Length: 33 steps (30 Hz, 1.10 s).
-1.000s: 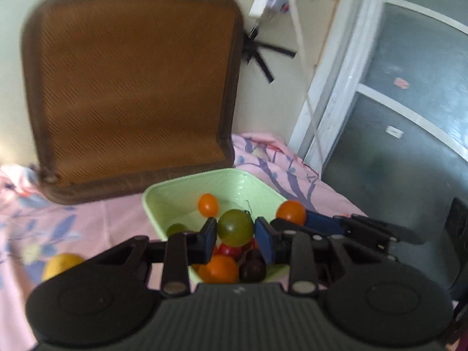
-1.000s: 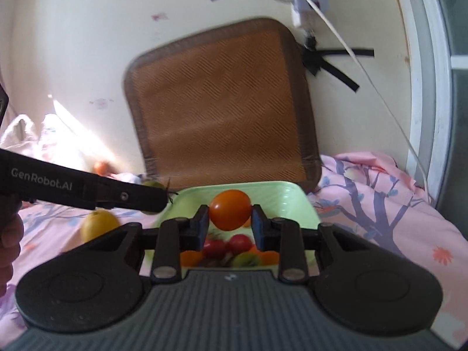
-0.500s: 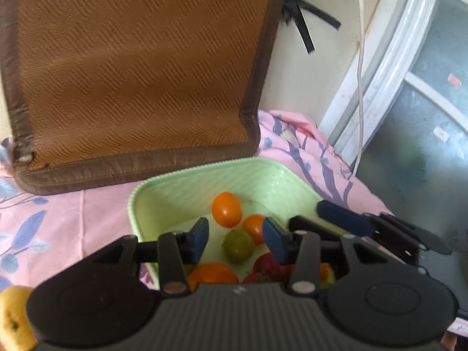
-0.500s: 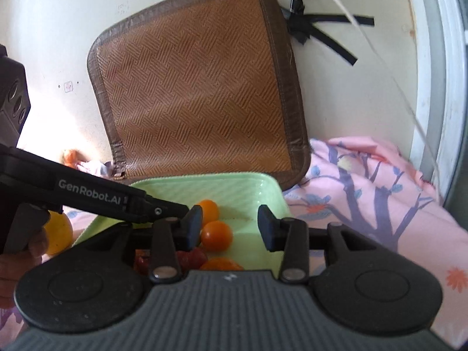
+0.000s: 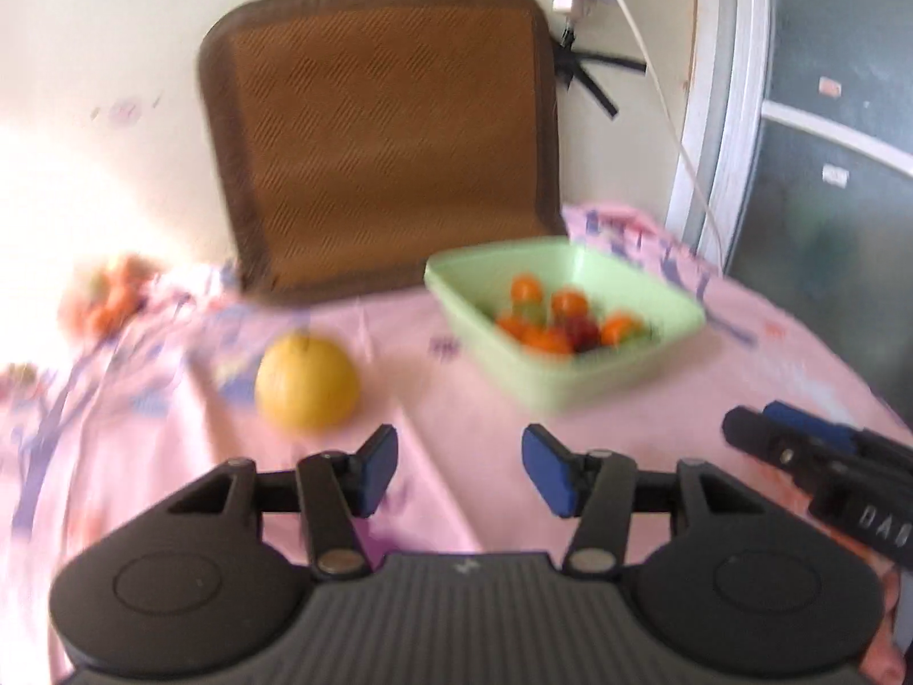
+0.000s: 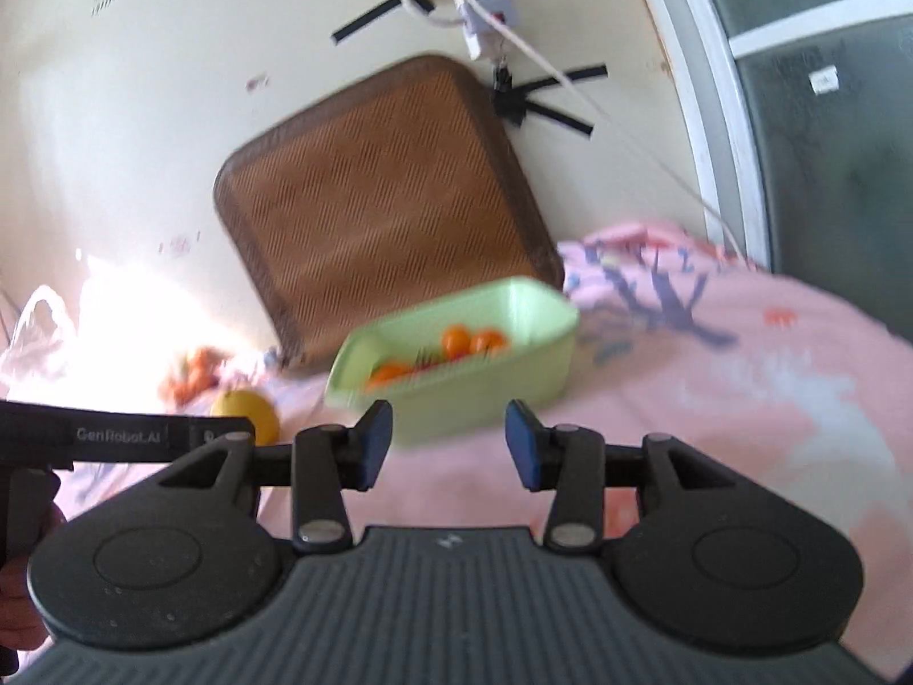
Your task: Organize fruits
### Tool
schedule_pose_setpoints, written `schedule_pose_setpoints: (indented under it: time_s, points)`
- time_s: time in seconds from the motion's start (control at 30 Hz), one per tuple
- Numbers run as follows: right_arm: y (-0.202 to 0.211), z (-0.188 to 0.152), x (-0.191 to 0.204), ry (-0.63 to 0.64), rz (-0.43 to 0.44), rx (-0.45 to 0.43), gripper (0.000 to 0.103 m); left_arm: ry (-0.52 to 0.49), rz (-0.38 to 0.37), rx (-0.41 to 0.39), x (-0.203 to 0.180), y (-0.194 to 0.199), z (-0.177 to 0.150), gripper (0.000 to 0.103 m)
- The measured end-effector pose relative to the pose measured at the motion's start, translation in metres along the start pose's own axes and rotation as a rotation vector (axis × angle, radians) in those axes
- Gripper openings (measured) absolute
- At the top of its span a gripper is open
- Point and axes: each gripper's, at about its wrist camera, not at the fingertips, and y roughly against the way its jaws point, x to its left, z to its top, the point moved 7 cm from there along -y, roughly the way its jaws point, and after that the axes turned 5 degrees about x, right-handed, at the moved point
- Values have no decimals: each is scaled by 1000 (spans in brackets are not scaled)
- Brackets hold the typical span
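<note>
A light green tub (image 5: 673,314) (image 6: 513,297) stands on the pink cloth, holding several small orange, red and green fruits (image 5: 562,322) (image 6: 456,342). A big yellow fruit (image 5: 307,379) (image 6: 248,414) lies on the cloth to its left. My left gripper (image 5: 459,471) hangs well short of the tub, its jaws opening, nothing between the blue pads. My right gripper (image 6: 449,445) is likewise back from the tub, jaws opening and empty; it also shows at the right edge of the left wrist view (image 5: 810,451). More orange fruits (image 5: 108,297) (image 6: 191,377) lie blurred at the far left.
A brown woven mat (image 5: 382,131) (image 6: 371,211) leans on the cream wall behind the tub. A white cable (image 5: 656,85) hangs from a taped power strip (image 6: 485,17). A glass door (image 5: 827,171) stands at the right. A clear plastic bag (image 6: 34,331) lies far left.
Both grippers let their fruits drop into the tub, one green and one orange, then opened and pulled back. The tub now sits farther off, and the yellow fruit has come into fuller view.
</note>
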Motion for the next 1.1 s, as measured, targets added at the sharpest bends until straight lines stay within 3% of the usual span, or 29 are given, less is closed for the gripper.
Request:
schedule_pose_setpoints:
  time_s: [0.07,0.27,0.33,0.37,0.63,1.1]
  points:
    - [8,-14,8,-14,13,44,48,22,17,11,2,11,-18,50]
    - [21,-36,27,-24,17,114,58,45,98,3,13,35,-55,69]
    - [26,-39,32,-27,26,123,58,58,118,-4,17,41,-60,95]
    - [27,-39,35,-32,34,124,59,58,134,-15,18,45,-62,98]
    - [37,-42,51,-32,71,132,63,43,169,-55,20,65,-66,103]
    - [39,-45,43,-57,67,132,66,22,173,-43,13,61,-71,103]
